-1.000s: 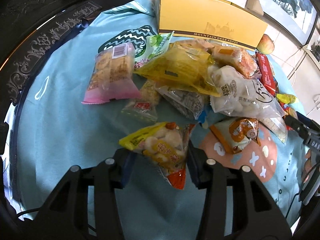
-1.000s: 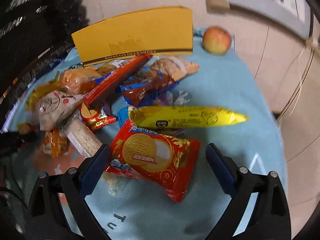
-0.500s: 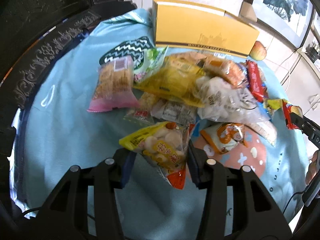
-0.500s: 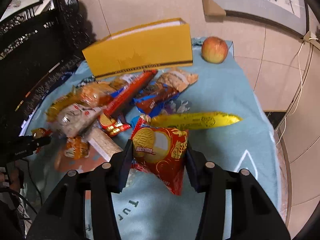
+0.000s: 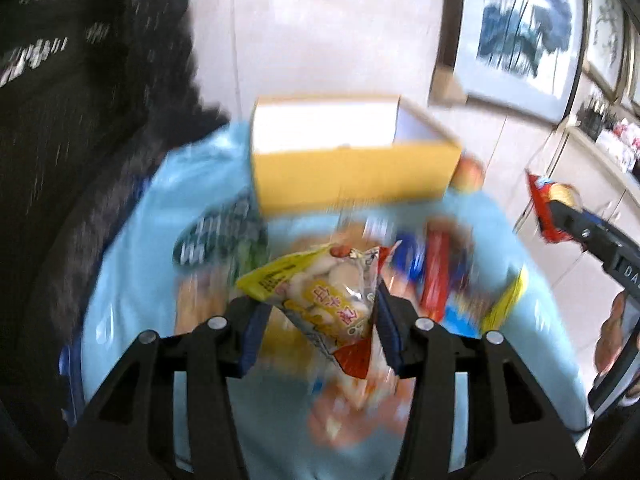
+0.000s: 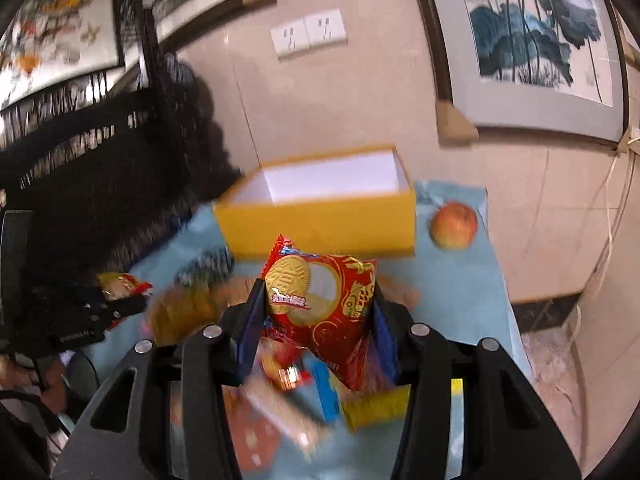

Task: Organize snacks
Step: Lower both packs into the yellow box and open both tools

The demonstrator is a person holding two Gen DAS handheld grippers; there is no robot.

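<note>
The left gripper pinches a yellow snack bag between its blue-padded fingers, held in the air above the blurred heap of snacks on the light blue cloth; the right gripper pinches a red biscuit packet the same way, also off the cloth; beyond both stands an open yellow box, white inside, with an apple just beside its right end; framed paintings hang on the tiled wall behind.
</note>
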